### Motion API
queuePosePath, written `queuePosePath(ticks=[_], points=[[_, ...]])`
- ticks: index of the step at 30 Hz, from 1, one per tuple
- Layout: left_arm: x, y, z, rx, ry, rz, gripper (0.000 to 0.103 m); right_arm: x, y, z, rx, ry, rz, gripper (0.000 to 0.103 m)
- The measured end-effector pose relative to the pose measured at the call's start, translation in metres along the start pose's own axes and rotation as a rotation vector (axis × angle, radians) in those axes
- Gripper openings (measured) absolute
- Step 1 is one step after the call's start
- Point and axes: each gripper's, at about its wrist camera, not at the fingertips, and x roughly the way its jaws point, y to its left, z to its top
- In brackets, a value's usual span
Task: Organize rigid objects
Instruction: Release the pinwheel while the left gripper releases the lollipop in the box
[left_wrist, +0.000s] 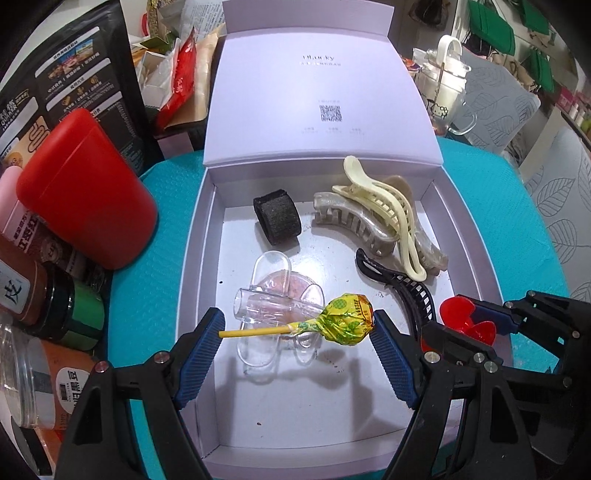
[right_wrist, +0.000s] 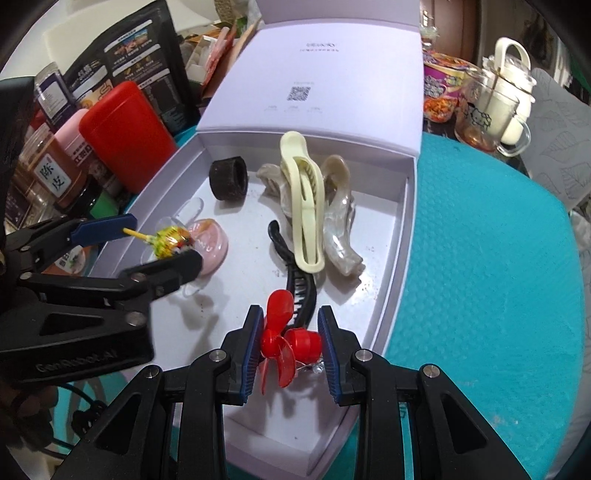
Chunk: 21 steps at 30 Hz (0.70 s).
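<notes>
A white open box (left_wrist: 192, 258) lies on the teal mat, and also shows in the right wrist view (right_wrist: 399, 229). My left gripper (left_wrist: 297, 326) holds a yellow lollipop (left_wrist: 343, 319) lengthwise between its fingers, over a clear plastic holder (left_wrist: 269, 288) inside the box; the lollipop also shows in the right wrist view (right_wrist: 168, 238). My right gripper (right_wrist: 290, 341) is shut on a small red fan propeller (right_wrist: 284, 343) above the box's near right part, next to a black hair claw (right_wrist: 299, 288). The propeller also shows in the left wrist view (left_wrist: 465, 321).
Inside the box lie a black band (left_wrist: 277, 216), a cream claw clip (left_wrist: 384, 210) over a pearly grey one (left_wrist: 351, 225). A red canister (left_wrist: 85, 188), jars (left_wrist: 44, 295) and snack bags stand left of the box. A glass mug (right_wrist: 487, 110) stands at the back right.
</notes>
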Motion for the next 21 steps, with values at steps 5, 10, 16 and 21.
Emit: queuePosePath(ticks=[5,10,16,21], points=[[0.007,0.001,-0.001,-0.014,0.02,0.0,0.08,0.005,0.004,0.002,-0.031,0.015,-0.011,0.031],[0.01,0.004,0.0,-0.037,0.047,-0.018,0.08,0.005,0.004,0.004,-0.034,0.02,-0.021,0.038],[0.007,0.01,0.002,-0.078,0.077,0.008,0.081,-0.007,0.007,0.005,-0.04,-0.004,-0.034,0.053],[-0.008,0.009,0.004,-0.089,0.051,0.025,0.081,-0.019,0.003,0.006,-0.03,-0.013,-0.036,0.054]])
